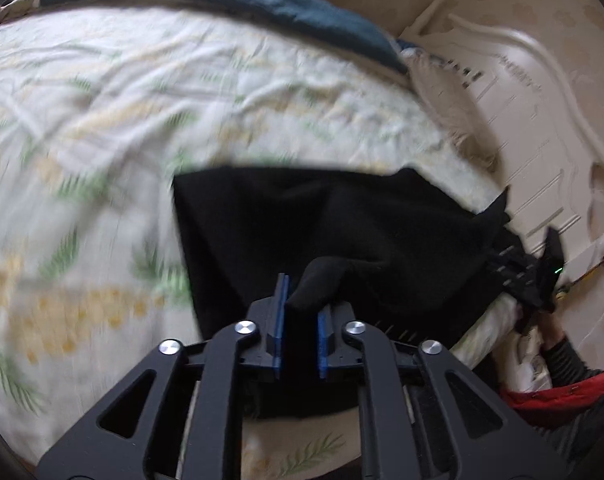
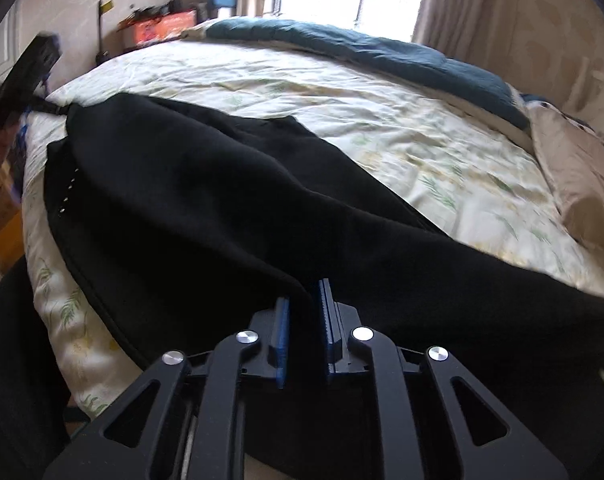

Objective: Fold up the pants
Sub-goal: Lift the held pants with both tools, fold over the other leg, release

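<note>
Pants: black pants (image 2: pixel 205 200) spread along the near edge of the bed (image 2: pixel 382 128), on the leaf-print sheet.
Left gripper (image 1: pixel 302 312): jaws clenched on a bunched fold of the pants, cloth poking up between them.
Right gripper (image 2: pixel 304 308): jaws clamped on the fabric's other end.
Far side: teal blanket (image 2: pixel 382 52).
</note>
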{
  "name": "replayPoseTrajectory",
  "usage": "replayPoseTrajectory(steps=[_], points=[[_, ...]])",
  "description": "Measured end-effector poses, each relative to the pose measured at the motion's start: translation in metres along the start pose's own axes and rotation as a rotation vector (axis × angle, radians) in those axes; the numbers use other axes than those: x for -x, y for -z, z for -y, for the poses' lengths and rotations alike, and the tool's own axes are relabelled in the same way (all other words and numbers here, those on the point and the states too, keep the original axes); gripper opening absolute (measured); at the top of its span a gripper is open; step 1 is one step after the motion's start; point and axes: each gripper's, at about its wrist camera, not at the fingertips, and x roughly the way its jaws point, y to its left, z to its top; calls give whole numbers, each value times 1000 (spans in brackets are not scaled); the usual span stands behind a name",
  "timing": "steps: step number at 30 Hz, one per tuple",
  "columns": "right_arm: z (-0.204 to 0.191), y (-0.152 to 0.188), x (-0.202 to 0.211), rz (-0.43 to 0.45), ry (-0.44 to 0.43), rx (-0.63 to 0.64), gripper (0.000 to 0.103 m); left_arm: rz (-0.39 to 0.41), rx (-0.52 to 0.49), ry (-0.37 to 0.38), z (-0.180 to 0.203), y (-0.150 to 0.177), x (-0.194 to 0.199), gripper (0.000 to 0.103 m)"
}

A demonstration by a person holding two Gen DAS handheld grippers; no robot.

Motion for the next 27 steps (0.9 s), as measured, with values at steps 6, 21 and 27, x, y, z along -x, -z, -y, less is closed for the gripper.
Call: replayPoseTrajectory(steps=[6,21,27], points=[[13,19,29,-1,-95,-287,69,51,105,-86,-12,42,27,35],[37,61,5,90,-479,-1047,69,156,511,12,8,70,2,45],[28,49,3,92,-389,-1055,68,214,626,5,4,59,-1,42]])
